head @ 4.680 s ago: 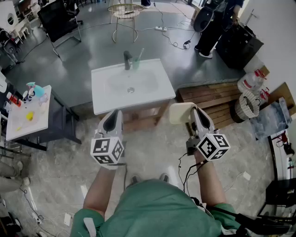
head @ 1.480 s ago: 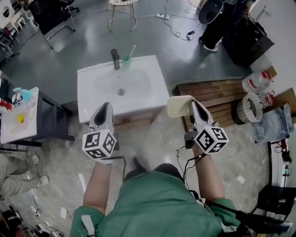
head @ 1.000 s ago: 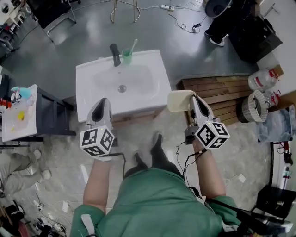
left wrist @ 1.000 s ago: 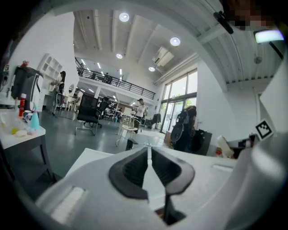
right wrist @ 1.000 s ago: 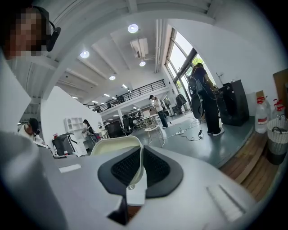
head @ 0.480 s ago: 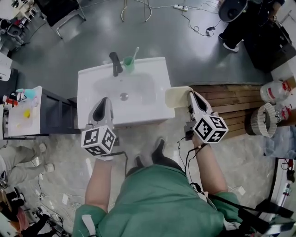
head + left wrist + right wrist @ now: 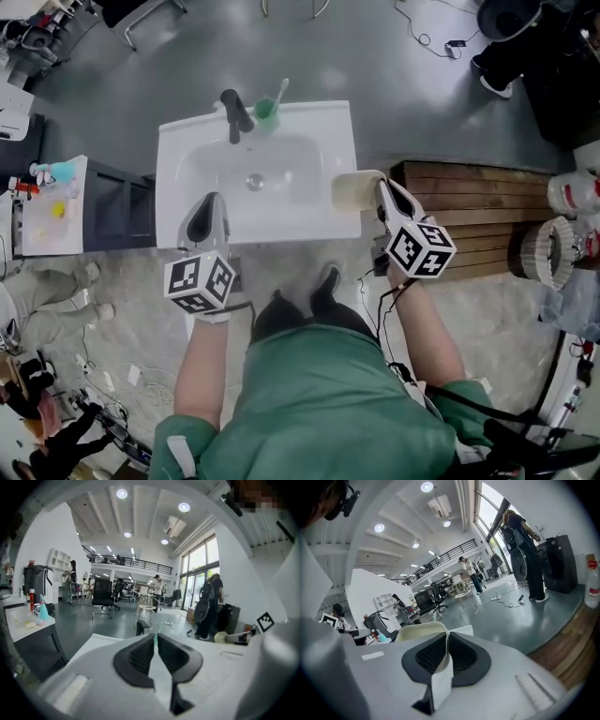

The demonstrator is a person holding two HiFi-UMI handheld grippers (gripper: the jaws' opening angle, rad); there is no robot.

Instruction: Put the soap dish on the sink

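Note:
The cream soap dish [image 7: 354,190] hangs at the sink's right edge, pinched by its rim in my right gripper [image 7: 380,190], which is shut on it. In the right gripper view the soap dish [image 7: 421,632] sticks out past the closed jaws. The white sink [image 7: 323,131] stands in front of me, with a black tap [image 7: 233,111] and a green cup [image 7: 265,110] holding a toothbrush at its back. My left gripper [image 7: 207,204] hovers over the sink's front left edge, shut with nothing in it; its view shows the left gripper [image 7: 155,641] with jaws together.
A dark cabinet with a white side table [image 7: 53,206] carrying small bottles stands left of the sink. A wooden pallet [image 7: 473,202] lies to the right, with a woven basket [image 7: 540,251] and jugs beyond it. Cables run across the grey floor behind.
I have walked up to the sink. Both grippers have come forward; the soap dish has moved from beside the pallet to the sink's right edge.

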